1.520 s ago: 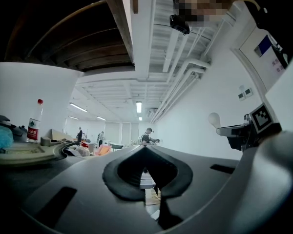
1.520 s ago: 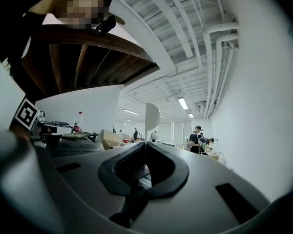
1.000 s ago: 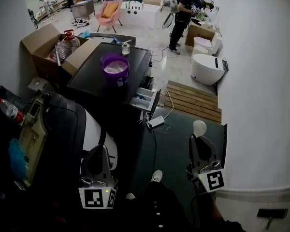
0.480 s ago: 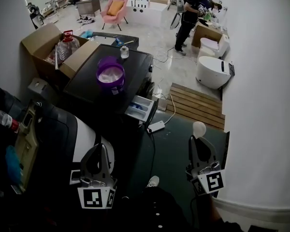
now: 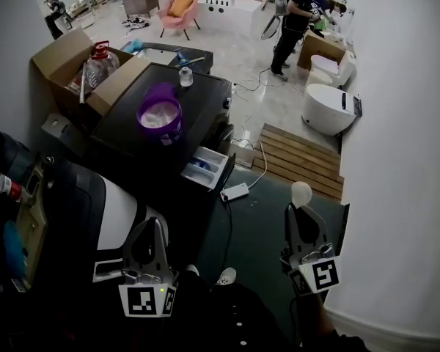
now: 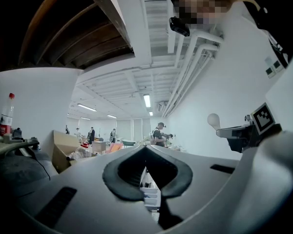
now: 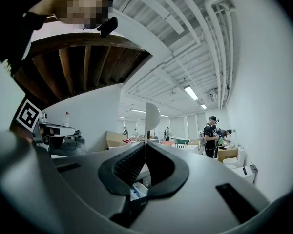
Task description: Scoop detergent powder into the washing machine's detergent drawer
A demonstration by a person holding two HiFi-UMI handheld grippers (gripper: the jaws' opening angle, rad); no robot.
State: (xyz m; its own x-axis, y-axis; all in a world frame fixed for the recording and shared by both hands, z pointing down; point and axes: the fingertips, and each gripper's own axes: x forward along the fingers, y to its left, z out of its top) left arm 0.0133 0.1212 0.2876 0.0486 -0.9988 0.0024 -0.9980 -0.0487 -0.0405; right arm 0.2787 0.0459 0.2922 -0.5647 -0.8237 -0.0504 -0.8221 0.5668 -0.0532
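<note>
A black washing machine [image 5: 139, 127] stands ahead, with its detergent drawer [image 5: 205, 169] pulled open at the front corner. On its lid sits a purple tub [image 5: 160, 114] holding white powder. My right gripper [image 5: 299, 210] is shut on the handle of a white spoon [image 5: 301, 192], whose bowl points up, far to the right of the machine. In the right gripper view the spoon [image 7: 151, 116] rises from between the shut jaws, and the drawer [image 7: 137, 192] shows beyond them. My left gripper [image 5: 155, 224] is shut and empty, low and in front of the machine. The drawer [image 6: 149, 195] appears behind its jaws.
A small jar [image 5: 185, 77] stands on the lid's far edge. An open cardboard box [image 5: 62, 57] with a large bottle sits left of the machine. A power strip [image 5: 236, 191], a wooden pallet [image 5: 297, 152] and a white toilet [image 5: 330, 108] lie to the right. A person [image 5: 293, 20] stands far back.
The head view has shifted: the machine, tub and drawer now sit a little lower and further left. Both grippers hold the same pose, the spoon still in the right one.
</note>
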